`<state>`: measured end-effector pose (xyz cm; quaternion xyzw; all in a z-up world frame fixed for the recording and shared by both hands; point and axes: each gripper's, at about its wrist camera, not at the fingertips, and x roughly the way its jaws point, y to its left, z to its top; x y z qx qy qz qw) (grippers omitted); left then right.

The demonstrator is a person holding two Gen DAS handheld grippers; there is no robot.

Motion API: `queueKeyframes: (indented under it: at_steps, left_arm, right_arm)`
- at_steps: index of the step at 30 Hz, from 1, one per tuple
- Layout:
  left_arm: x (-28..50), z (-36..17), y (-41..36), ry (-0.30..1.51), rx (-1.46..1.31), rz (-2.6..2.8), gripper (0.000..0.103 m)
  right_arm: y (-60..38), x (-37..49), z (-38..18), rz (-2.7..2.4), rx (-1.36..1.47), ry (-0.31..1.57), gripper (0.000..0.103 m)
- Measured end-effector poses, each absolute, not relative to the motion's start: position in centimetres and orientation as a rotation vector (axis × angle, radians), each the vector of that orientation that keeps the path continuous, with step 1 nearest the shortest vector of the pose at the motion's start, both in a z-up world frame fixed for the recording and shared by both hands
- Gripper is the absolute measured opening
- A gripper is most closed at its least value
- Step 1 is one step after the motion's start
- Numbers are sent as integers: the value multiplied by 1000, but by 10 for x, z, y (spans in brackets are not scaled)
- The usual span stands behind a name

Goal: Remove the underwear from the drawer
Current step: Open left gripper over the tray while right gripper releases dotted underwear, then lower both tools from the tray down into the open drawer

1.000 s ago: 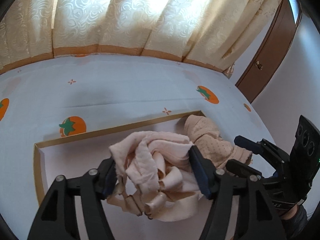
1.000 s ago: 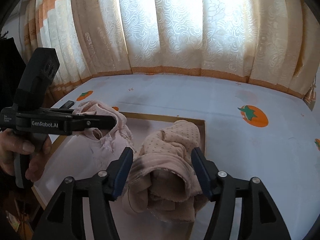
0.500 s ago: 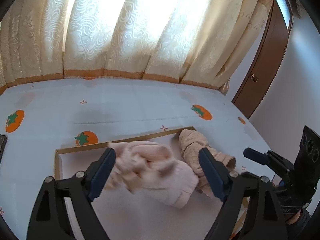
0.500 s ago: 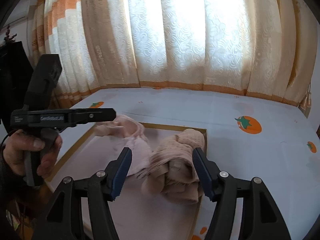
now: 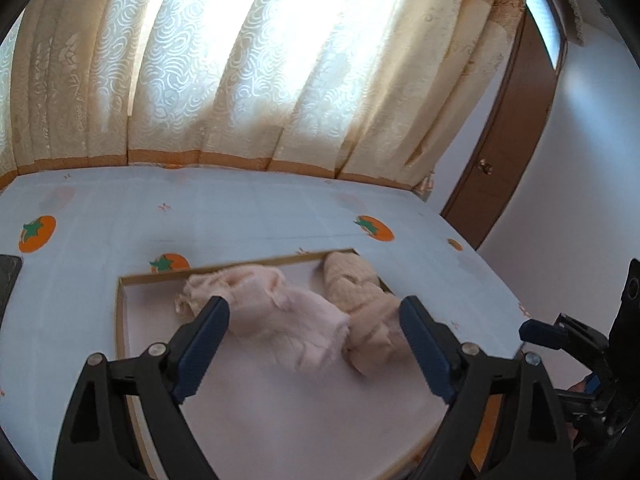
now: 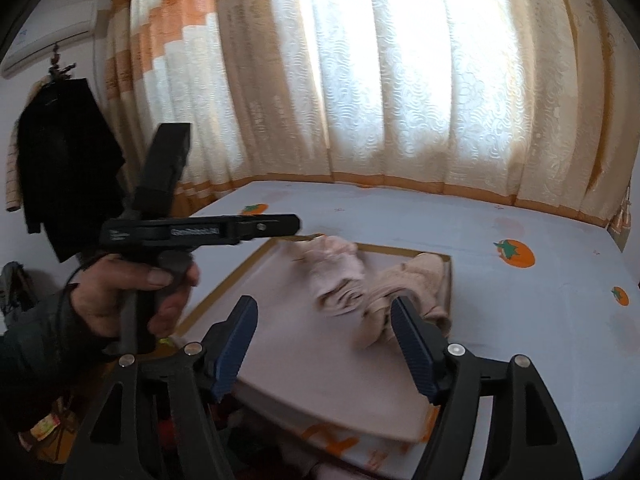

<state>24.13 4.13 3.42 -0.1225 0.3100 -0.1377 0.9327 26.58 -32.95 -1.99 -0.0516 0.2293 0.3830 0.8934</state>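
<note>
Pale pink crumpled fabric underwear [image 5: 276,312] and a tan dotted knit piece [image 5: 360,300] are lying side by side, edges touching, on a flat pinkish board with a gold rim [image 5: 120,320], which is resting on a white bedsheet printed with orange fruit [image 5: 240,216]. No drawer is showing in either view, so both garments are looking already out and set down. Left gripper [image 5: 314,342] is sitting well open and empty, blue pads clear of cloth, with the pink piece lying just ahead between the jaw lines and the tan piece ahead toward its right finger. Right gripper [image 6: 324,344] is opening, with nothing pressed between the pads; the tan piece [image 6: 416,288] is lying ahead by its right finger, the pink piece [image 6: 336,276] ahead near centre. Each garment's long axis is running roughly away from the cameras, toward the curtain. Left side is the nearer one for pink, right side for tan. In the right wrist view a hand [image 6: 132,296] is gripping the left tool's handle. Both pieces are looking soft, bunched and slightly blurred, so exact folds are not readable. Judging by that, the next step is likely either retreat or a fresh pick.
</note>
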Motion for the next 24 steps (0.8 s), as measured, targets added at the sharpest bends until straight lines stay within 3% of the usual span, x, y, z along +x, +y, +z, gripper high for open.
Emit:
queueKeyframes:
  at_steps: [17,24]
  left_arm:
    - [117,13,26,593,-230,-353,88]
    - [73,-12,25,600,-238,-315,93]
  right_arm:
    - [-317,170,-49,937,-103,546,72]
    - [-326,150,-62,957,-54,568,72]
